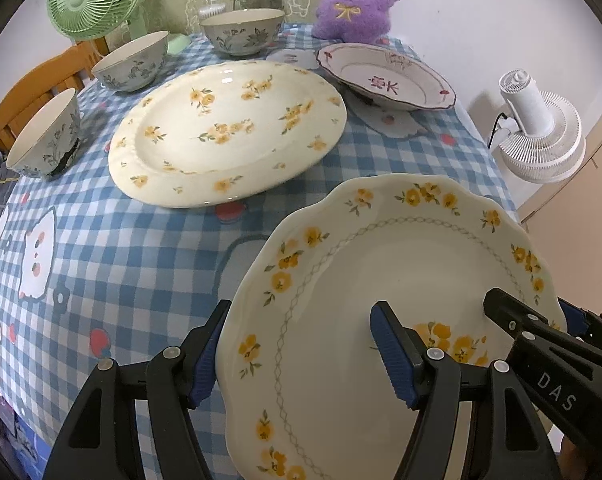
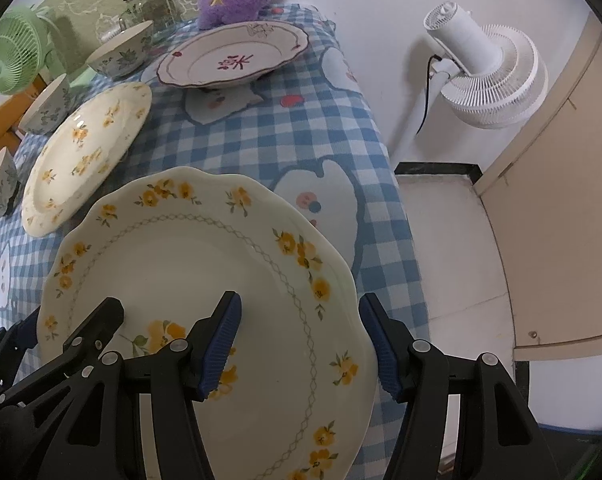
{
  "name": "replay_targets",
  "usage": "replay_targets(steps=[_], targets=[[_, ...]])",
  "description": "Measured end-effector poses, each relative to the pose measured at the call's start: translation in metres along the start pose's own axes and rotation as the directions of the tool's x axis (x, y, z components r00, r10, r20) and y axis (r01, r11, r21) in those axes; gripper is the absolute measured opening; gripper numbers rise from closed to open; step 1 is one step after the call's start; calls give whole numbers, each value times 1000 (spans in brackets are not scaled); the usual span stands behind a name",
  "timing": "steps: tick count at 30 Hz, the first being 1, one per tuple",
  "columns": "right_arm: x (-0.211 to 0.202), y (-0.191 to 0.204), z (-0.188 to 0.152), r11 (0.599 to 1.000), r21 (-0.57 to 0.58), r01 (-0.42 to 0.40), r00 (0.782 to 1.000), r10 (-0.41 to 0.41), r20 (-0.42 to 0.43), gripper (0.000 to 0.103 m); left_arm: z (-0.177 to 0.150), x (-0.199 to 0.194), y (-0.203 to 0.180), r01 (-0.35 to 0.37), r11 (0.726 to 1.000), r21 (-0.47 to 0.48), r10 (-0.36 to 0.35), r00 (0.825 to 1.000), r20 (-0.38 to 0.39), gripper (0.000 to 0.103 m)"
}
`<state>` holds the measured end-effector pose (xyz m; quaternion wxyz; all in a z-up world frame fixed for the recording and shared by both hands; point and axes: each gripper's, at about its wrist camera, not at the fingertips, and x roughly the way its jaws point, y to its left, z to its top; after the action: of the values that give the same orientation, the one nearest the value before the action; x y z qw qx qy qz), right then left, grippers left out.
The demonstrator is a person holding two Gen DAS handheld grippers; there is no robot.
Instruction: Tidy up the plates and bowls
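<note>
Left gripper (image 1: 305, 354) clamps the left rim of the scalloped plate (image 1: 381, 264), one finger under at 7 o'clock, one on top; the right gripper (image 1: 541, 320) bites its rim at 4 o'clock. Beyond, at 11 o'clock, a large flowered plate (image 1: 225, 132) rests on the checked worktop (image 1: 121, 256). Right gripper (image 2: 301, 344), in its own view, straddles and holds the scalloped plate's (image 2: 205, 264) right rim; a white fan (image 2: 489, 76) stands at 2 o'clock.
</note>
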<state>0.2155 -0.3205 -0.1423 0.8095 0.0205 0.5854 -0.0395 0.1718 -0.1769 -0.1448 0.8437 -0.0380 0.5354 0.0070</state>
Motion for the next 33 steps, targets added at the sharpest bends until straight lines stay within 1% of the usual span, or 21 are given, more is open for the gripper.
replay_targets(steps=[8,13,16,17,22,23,28,30,33], targets=[[9,-4,-4,1000,18,-5,1000,5,-6,64,-6,9,-4,-15,1000,10,15,1000,-21,70],[9,-3,-6,1000,21,-5,1000,5,0,64,-7,9,-6,-23,999,24,24,1000,-8,70],[9,-4,-7,1000,19,-9,1000,9,-4,65,-6,9,-5,-21,1000,16,21,1000,-7,70],[9,-4,-6,1000,18,-17,1000,17,-8,66,-6,9,-5,-20,1000,14,20,1000,-7,71],[9,-4,-6,1000,5,-29,999,29,-17,66,-6,10,-6,-13,1000,16,13,1000,-11,74],[9,-4,-6,999,6,-32,999,33,-17,66,-6,10,-5,-9,1000,12,9,1000,-10,76],[8,-5,-6,1000,5,-28,1000,28,-14,67,-5,11,-7,-20,1000,15,21,1000,-20,77],[8,-7,-5,1000,3,-29,1000,29,-11,70,-5,9,-8,-27,1000,12,27,999,-18,81],[3,-11,-4,999,5,-39,999,39,0,75,-5,5,-7,-32,999,7,32,999,-12,81]])
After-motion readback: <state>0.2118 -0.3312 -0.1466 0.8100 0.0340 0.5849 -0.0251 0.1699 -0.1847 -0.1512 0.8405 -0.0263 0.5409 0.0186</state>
